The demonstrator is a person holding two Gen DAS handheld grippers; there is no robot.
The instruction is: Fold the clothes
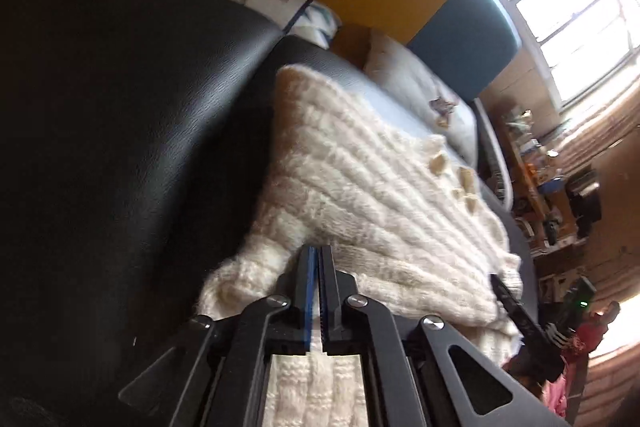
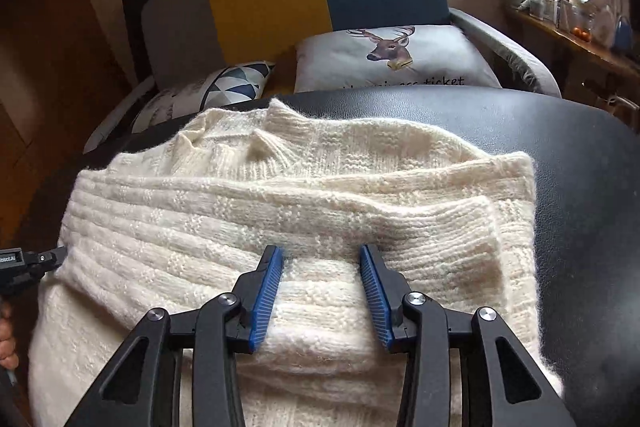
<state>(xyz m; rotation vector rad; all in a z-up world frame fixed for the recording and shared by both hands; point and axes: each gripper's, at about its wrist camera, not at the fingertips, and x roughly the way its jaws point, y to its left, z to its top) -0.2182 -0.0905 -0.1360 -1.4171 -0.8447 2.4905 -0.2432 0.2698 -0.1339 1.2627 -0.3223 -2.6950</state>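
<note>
— Sweater sits cream and ribbed on our black bench, sleeve folded across the body.
— Our left gripper has its jaws pinched on the knit at one edge.
— And our right gripper hovers over the front hem, jaws spread wide, holding nothing.
— Deer cushion sits beyond the bench.

Readable only on the deer-print cushion, upper centre of the right wrist view: "ticket", preceded by a partly hidden word.
</note>
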